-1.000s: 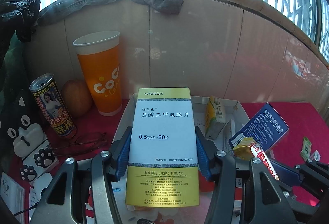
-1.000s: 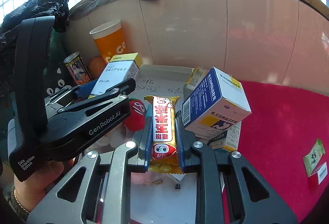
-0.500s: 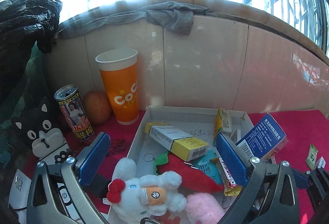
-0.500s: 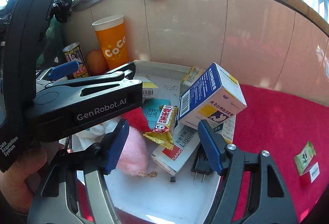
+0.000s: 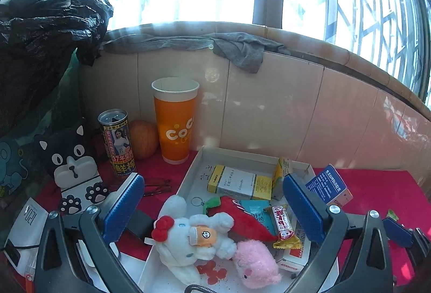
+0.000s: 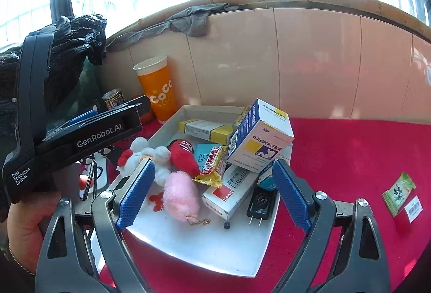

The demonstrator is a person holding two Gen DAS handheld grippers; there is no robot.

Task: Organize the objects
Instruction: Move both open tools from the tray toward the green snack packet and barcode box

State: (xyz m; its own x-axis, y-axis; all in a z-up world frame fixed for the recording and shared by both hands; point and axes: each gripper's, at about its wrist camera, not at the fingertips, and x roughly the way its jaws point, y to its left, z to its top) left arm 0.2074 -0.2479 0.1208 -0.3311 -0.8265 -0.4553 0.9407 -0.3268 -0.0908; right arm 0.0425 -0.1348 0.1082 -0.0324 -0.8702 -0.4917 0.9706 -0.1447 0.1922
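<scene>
Now snack bar in tray, between wide-open right tool pads, untouched.

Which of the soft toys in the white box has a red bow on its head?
The white plush animal, at the left side of the white box. The pink fluffy toy and red plush beside it have no bow.

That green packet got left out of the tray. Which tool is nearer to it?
Right. The right tool hangs over the tray, with the green packet just to its right; the left tool is further left.

"CoCo" on orange cup
</scene>
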